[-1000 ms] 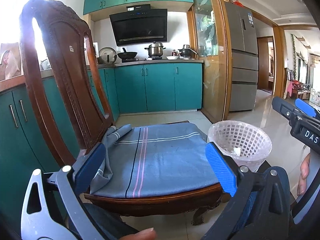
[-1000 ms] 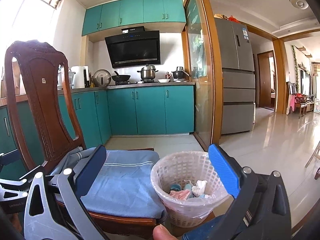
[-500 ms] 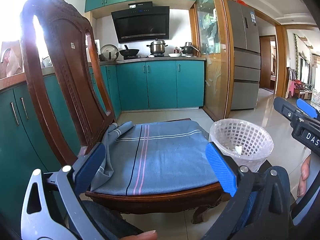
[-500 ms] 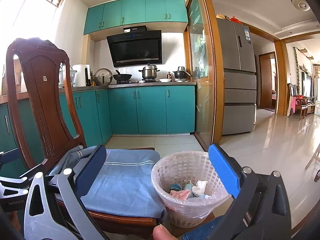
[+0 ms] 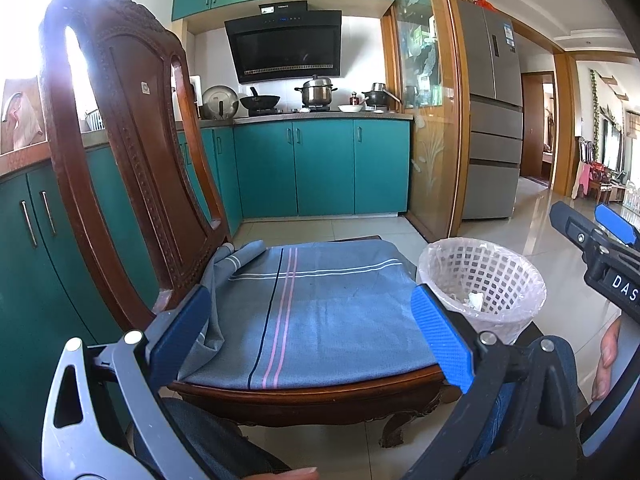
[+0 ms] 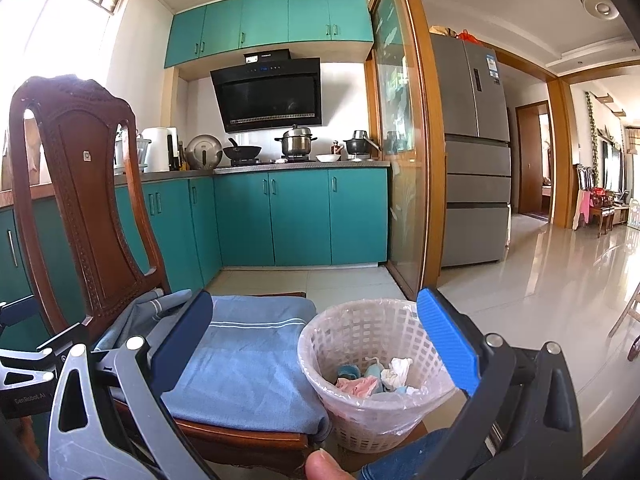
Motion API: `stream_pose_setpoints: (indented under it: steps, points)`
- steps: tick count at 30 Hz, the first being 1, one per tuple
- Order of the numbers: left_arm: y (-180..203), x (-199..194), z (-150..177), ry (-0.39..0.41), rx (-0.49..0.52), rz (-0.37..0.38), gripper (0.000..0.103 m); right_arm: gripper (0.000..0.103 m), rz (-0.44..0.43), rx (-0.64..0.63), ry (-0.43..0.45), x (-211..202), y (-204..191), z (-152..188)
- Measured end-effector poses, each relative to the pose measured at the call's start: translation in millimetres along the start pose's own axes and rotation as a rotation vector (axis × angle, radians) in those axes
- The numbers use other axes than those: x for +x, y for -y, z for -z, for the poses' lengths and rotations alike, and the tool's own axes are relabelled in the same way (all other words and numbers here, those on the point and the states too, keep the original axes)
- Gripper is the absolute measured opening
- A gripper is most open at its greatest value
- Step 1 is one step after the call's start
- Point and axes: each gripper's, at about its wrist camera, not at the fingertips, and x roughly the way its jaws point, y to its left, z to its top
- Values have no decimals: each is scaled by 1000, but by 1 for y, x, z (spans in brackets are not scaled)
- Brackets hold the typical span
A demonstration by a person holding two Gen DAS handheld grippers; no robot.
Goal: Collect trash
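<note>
Trash [image 6: 384,376] in white basket [image 6: 348,412], on floor just beside chair's right side.

Left view: left gripper [image 5: 312,340] spread wide, holds nothing, faces blue cushion [image 5: 312,300] of chair [image 5: 120,152]. No trash seen on cushion. Basket [image 5: 500,316] off to right of it; white scrap inside.

Right view: right gripper [image 6: 316,344] spread wide, holds nothing. Basket straight ahead and below, between fingers. Right gripper nearer basket than left. Looks mostly done.
</note>
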Motion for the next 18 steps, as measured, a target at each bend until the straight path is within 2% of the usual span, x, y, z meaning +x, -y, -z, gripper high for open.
stream_pose_setpoints:
  steps: [18]
  points:
    - [4,4,3,-12,11,1,100,100,-2,3,-2,1,2,0]
